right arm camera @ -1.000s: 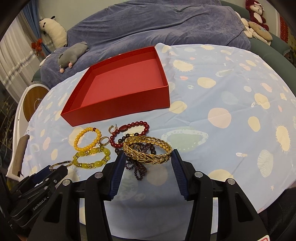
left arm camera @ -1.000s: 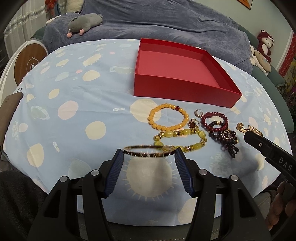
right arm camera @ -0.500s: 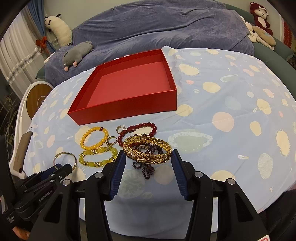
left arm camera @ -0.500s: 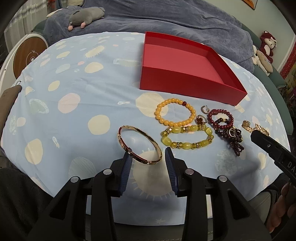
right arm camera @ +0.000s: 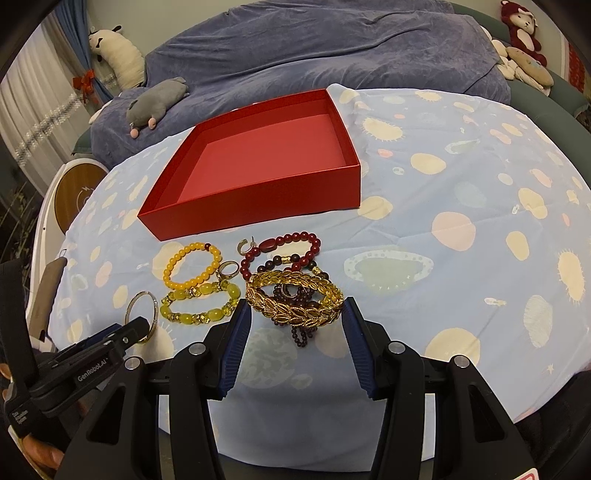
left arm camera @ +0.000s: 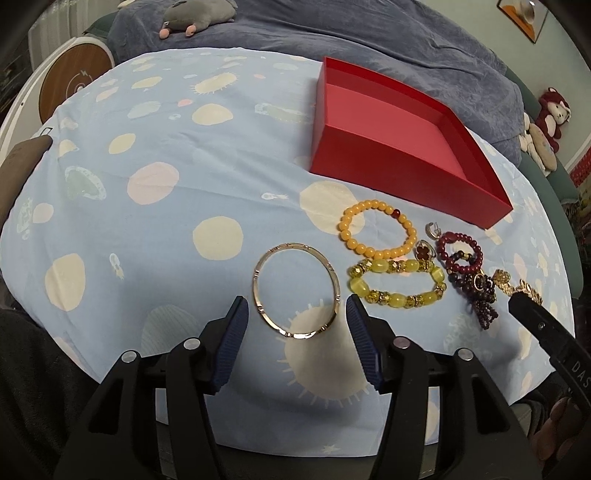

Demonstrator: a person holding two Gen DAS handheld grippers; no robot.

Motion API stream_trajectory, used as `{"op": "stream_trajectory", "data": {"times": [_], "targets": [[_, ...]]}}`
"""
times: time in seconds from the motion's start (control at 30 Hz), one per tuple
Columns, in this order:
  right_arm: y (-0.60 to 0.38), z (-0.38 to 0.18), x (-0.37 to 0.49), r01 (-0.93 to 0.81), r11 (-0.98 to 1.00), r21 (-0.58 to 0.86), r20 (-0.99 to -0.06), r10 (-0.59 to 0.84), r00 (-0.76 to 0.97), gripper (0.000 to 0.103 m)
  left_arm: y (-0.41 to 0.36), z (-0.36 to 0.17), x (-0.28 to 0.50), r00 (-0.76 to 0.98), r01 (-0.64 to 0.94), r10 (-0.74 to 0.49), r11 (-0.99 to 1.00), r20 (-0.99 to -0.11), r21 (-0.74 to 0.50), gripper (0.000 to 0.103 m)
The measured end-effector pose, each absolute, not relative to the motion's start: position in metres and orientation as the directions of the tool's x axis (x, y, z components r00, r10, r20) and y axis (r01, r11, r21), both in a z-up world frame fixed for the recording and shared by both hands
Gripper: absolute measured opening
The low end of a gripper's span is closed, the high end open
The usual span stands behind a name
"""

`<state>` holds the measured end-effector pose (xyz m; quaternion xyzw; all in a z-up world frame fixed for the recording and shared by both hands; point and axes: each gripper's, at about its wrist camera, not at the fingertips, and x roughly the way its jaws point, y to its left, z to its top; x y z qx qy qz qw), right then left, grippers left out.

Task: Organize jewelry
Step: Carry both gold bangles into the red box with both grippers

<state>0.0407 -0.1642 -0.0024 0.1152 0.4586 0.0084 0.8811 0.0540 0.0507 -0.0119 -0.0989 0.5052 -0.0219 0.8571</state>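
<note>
Your left claw [left arm camera: 295, 334] is opening, its jaws straddling the thin gold bangle [left arm camera: 295, 290] at lower centre, untouched, lined up for pinching; your right claw [right arm camera: 295, 332] brackets the gold leaf bracelet [right arm camera: 295, 301], contact unclear.

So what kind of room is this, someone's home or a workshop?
Most likely a home living room. Behind the table with the patterned blue cloth sits a sofa under a blue-grey throw, with plush toys on it, such as a grey one and a red one, plus a curtain at the side.
</note>
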Motion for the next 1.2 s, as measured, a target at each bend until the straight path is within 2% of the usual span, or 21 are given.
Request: {"op": "stream_trajectory", "data": {"times": [0.27, 0.43, 0.73, 1.2], "targets": [[-0.163, -0.004, 0.041, 0.092, 0.974, 0.207, -0.811, 0.118, 0.573, 0.049, 0.06, -0.017, 0.061, 0.492, -0.089, -0.089, 0.984, -0.866, -0.152, 0.045], [-0.161, -0.005, 0.041, 0.09, 0.975, 0.205, -0.813, 0.118, 0.57, 0.049, 0.058, -0.018, 0.062, 0.494, -0.049, -0.111, 0.987, -0.862, -0.155, 0.006], [-0.16, 0.001, 0.04, 0.079, 0.975, 0.209, -0.805, 0.126, 0.58, 0.049, 0.048, -0.006, 0.06, 0.5, -0.004, -0.137, 0.987, -0.855, -0.16, 0.003], [-0.163, 0.033, 0.057, 0.039, 0.975, 0.219, -0.76, 0.146, 0.633, 0.049, 0.028, 0.055, 0.081, 0.559, 0.087, -0.24, 0.969, -0.794, -0.231, 0.003]]}}
